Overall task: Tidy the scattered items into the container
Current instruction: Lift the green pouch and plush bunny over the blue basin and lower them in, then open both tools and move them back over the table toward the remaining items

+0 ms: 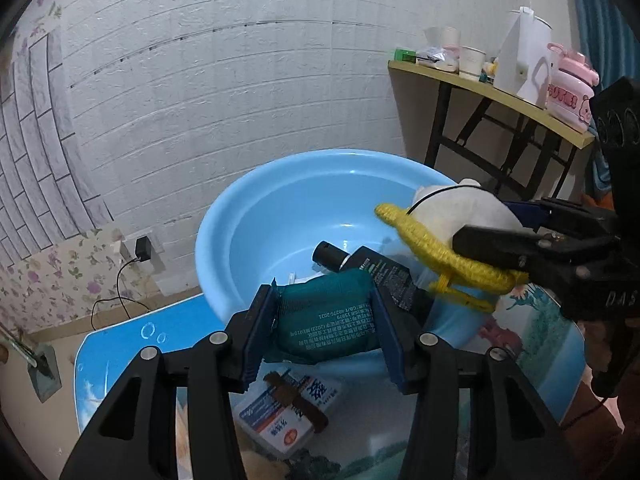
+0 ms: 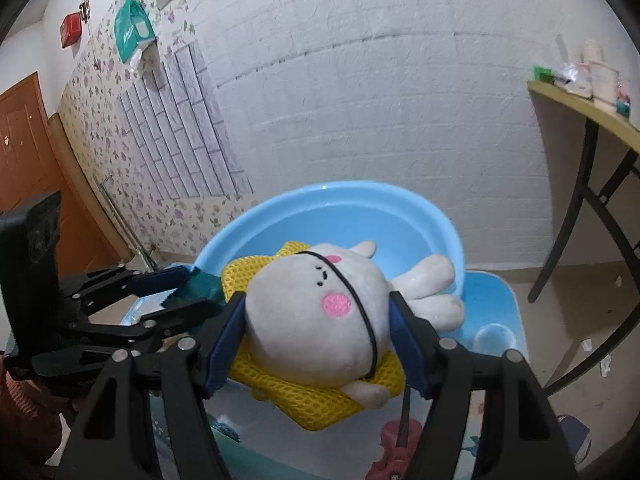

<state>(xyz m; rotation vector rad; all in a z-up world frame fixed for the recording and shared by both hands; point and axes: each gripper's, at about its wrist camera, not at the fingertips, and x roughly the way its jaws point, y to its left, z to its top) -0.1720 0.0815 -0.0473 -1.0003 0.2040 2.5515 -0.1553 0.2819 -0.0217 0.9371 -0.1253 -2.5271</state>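
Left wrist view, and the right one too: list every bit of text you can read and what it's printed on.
"GB/T 40276-2021", upside down, on the teal packet in the left gripper; its other lines are too small.
"CUTE!" on the pink box on the side table.
"DAS" on the right gripper.
Medicine box: Chinese print, too blurred to read.
Black tube: label too small.
Right wrist view: nothing legible.

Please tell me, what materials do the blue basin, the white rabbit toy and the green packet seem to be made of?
The blue basin looks like smooth glossy plastic: light glints on its inner wall. The rabbit toy seems soft plush fabric with stitched pink cheeks, lying on yellow open-weave mesh. The green packet is probably thin plastic film: it has a crimped, sawtooth end seal and printed text.
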